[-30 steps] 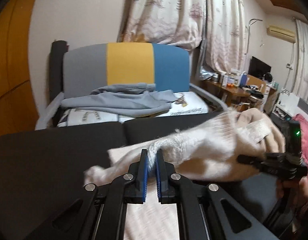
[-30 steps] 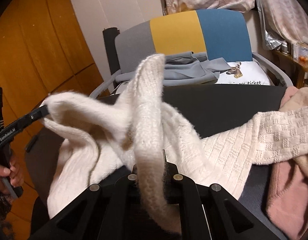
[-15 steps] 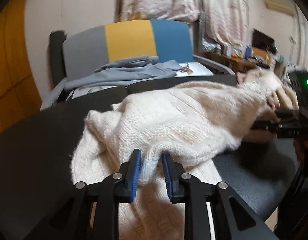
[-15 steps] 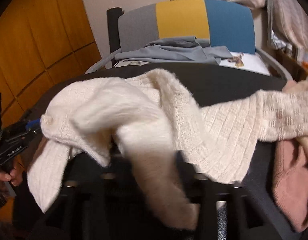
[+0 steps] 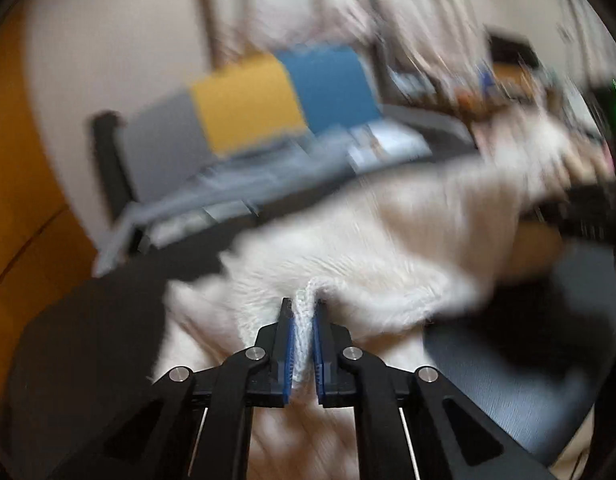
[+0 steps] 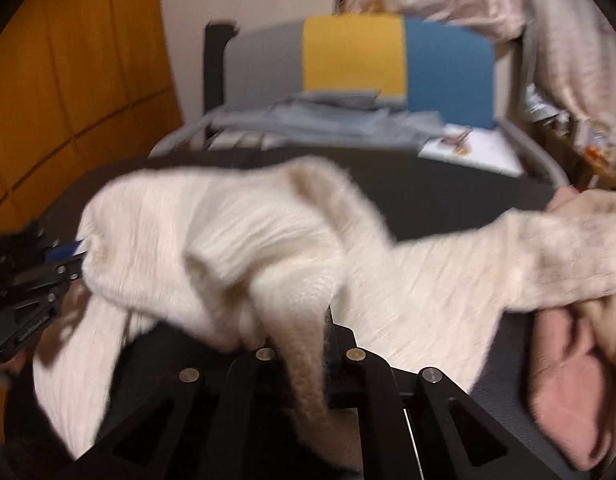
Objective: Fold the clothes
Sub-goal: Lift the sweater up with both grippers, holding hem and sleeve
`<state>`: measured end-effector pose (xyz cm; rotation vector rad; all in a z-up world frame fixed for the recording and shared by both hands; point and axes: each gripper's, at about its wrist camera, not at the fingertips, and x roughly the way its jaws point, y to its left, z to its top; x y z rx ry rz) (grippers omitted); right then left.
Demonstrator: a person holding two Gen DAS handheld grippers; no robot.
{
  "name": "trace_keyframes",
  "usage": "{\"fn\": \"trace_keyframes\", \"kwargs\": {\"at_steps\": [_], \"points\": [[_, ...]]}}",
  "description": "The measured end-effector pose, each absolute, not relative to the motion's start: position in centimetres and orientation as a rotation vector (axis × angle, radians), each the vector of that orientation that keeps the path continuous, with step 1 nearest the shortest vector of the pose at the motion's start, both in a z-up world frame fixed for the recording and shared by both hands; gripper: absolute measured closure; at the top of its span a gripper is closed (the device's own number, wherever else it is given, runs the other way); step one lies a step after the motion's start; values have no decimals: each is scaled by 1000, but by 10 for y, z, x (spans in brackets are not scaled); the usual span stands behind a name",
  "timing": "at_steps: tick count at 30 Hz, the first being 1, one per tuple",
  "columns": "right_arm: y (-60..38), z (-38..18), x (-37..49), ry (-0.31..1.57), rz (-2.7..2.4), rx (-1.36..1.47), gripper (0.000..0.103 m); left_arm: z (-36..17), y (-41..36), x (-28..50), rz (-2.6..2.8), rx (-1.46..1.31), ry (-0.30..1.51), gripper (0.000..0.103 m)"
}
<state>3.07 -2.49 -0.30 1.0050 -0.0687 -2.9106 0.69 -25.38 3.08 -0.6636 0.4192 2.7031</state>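
A cream knitted sweater [image 5: 368, 256] lies bunched over a black padded surface [image 5: 87, 320]. My left gripper [image 5: 301, 305] is shut, its blue pads pinching a raised fold of the knit at the sweater's near edge. In the right wrist view the sweater [image 6: 235, 232] humps up, and a strip of it hangs down over my right gripper [image 6: 297, 322]. That strip hides the fingertips, and the jaws look shut on it. The left gripper [image 6: 77, 250] shows at the sweater's left end. Both views are blurred by motion.
A chair [image 6: 352, 56] with a grey, yellow and blue back stands beyond the surface, with grey clothes [image 6: 328, 120] piled on its seat. A pink garment [image 6: 568, 380] lies at the right beside a sleeve. Orange wood panels [image 6: 87, 80] are on the left, curtains behind.
The sweater has come down from being held up and now drapes on the black surface. The left jaws stood slightly apart half a second ago and have closed on the knit again.
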Motion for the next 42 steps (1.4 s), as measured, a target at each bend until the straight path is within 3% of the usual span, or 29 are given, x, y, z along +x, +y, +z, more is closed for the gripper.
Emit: {"fn": "trace_keyframes", "kwargs": {"at_steps": [12,22,42], "points": [[-33,165,54,-13,-3061,312,97,170,-292,23,2824,-240,49,98],[-58,286,72,59,-3030,-82,97,284,-339,41,2814,28,-152,98],[-66,403,209,-86,-2771,-567,97,405,-393,194,2647,492,-322,97]]}}
